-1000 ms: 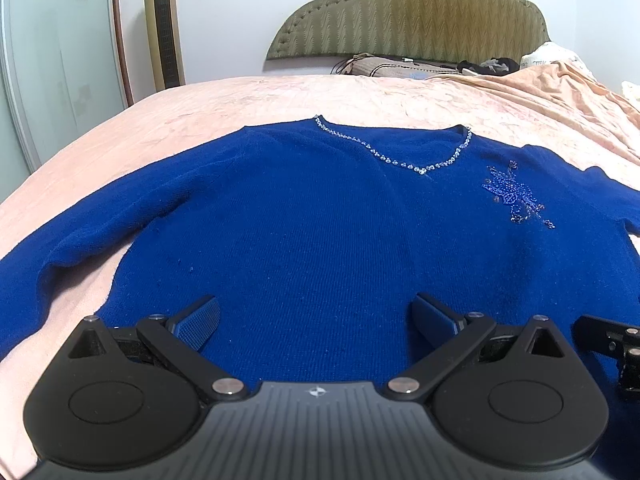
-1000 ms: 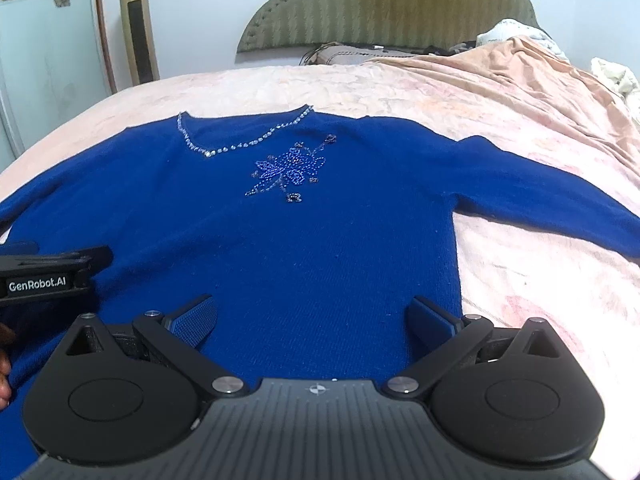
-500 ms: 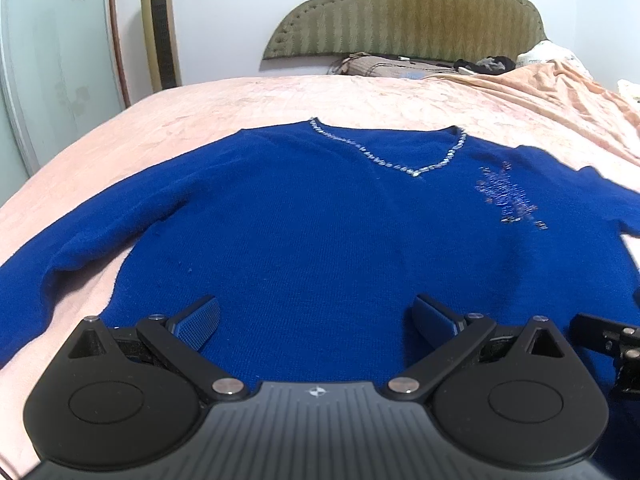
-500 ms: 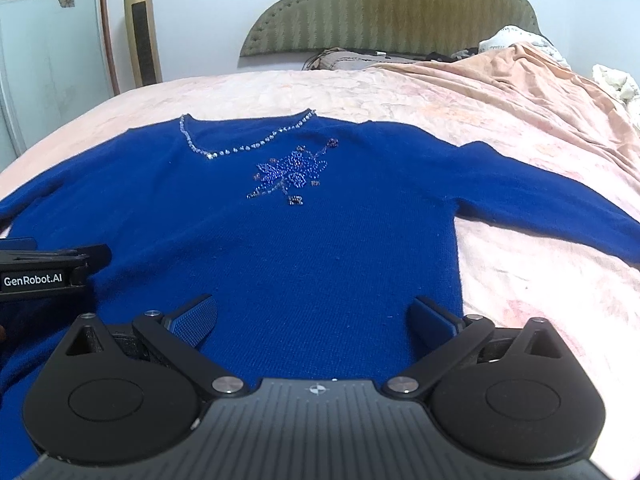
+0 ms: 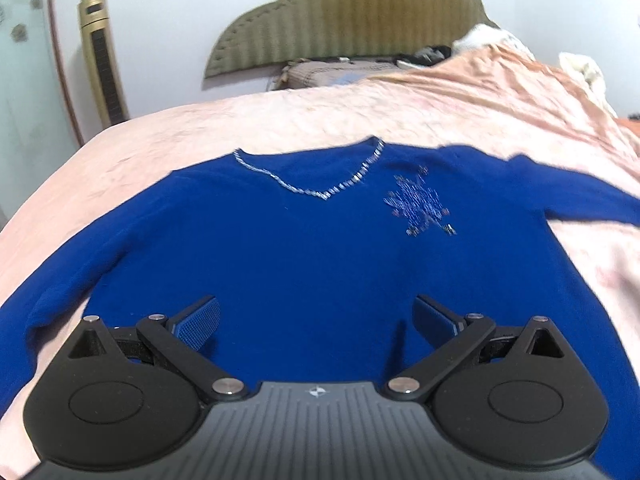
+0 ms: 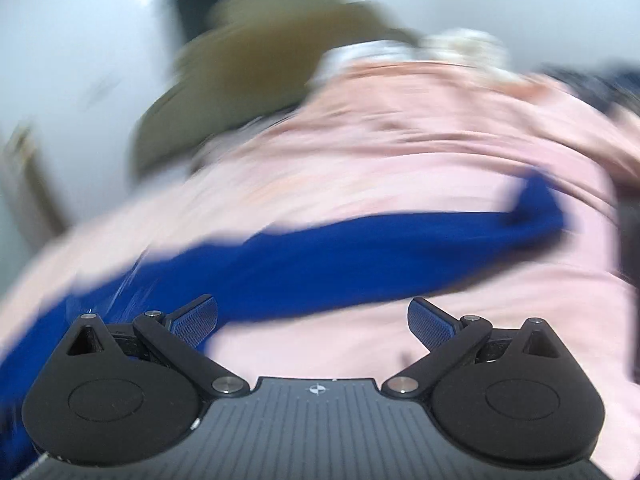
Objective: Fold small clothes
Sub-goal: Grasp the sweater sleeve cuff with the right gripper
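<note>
A royal blue sweater with a beaded V-neck and a beaded flower lies flat, front up, on a pink bedspread, sleeves spread. My left gripper is open and empty, over the sweater's lower body near the hem. My right gripper is open and empty. Its view is blurred. It hovers over the bedspread beside the sweater's right sleeve, which runs across in front of it to the cuff at the right.
An olive padded headboard stands at the far end with pillows and crumpled clothes below it. A gold tower fan stands by the wall at the left. Bunched bedding rises at the right.
My right gripper has swung fast to the right, from over the sweater's body to beside the right sleeve. My left gripper has shifted slightly and tilted. The right gripper has left its view.
</note>
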A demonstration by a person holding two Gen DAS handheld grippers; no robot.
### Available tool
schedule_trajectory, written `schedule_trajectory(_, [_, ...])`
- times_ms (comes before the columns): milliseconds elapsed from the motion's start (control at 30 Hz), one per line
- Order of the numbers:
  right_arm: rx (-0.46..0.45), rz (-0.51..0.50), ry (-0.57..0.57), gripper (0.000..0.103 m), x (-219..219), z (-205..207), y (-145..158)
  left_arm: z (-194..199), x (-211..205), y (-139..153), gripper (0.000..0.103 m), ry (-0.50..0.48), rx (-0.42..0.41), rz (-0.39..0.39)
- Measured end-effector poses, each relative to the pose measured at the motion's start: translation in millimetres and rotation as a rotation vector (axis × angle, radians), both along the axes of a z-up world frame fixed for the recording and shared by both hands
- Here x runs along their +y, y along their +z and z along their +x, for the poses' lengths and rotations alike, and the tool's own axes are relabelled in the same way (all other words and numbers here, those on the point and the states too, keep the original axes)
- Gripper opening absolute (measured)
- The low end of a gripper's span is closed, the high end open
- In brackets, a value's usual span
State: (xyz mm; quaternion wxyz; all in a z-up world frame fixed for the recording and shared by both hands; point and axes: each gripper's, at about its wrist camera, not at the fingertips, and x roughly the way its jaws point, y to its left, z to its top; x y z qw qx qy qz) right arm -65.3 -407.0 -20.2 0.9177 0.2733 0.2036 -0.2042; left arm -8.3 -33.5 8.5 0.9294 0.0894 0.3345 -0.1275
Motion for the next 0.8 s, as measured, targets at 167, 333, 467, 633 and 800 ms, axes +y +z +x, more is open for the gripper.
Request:
schedule_trajectory(167, [-0.076, 0.267, -0.160, 0.102, -85, -14, -30, 2, -8, -6, 0.103, -0.001, 0.017, 0.024])
schedule_trajectory(333, [-0.149, 0.365, -0.166, 0.091, -125, 13, -52, 2, -10, -8, 0.103, 0.001, 0.027, 0.052])
schedule_trajectory(467, [-0.182, 0.361, -0.254, 0.081, -157, 25, -55, 0, -7, -6, 0.103, 0.010, 0.012, 0.071])
schedule_trajectory(633, [-0.138, 0.312, -0.298, 0.031, -172, 38, -47, 1, 1, -2, 0.103, 0.033, 0.009, 0.071])
schedule_trajectory(800, [-0.139, 0.144, -0.328, 0.011, -158, 32, -13, 3, 8, 1, 0.103, 0.047, -0.003, 0.074])
